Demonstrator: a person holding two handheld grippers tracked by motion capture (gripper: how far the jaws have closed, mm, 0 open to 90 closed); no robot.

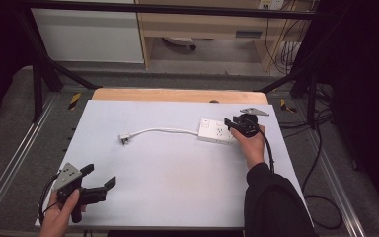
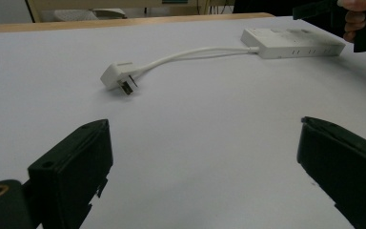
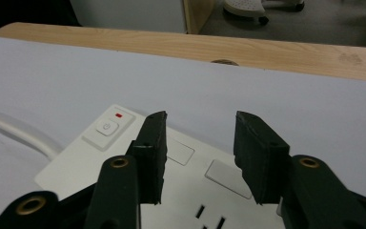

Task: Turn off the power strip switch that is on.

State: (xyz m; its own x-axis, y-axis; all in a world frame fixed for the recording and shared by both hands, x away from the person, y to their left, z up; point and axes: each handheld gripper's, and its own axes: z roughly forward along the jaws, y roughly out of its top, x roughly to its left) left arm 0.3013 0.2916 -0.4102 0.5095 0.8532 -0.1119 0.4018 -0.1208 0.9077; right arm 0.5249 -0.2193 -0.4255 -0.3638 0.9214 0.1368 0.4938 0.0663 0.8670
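1. The left hand-held gripper hovers at the worktop's near-left corner, jaws spread wide, holding nothing.
2. A white plug lies mid-worktop, its cable running right to the power strip.
3. The right hand-held gripper hangs over the strip, jaws parted and empty.

Both black tongs, left tongs and right tongs, carry grey three-cornered plates, brass-ringed screw holes and trailing black cables; a dark sleeve covers the right forearm.

Grey floor, wooden shelving
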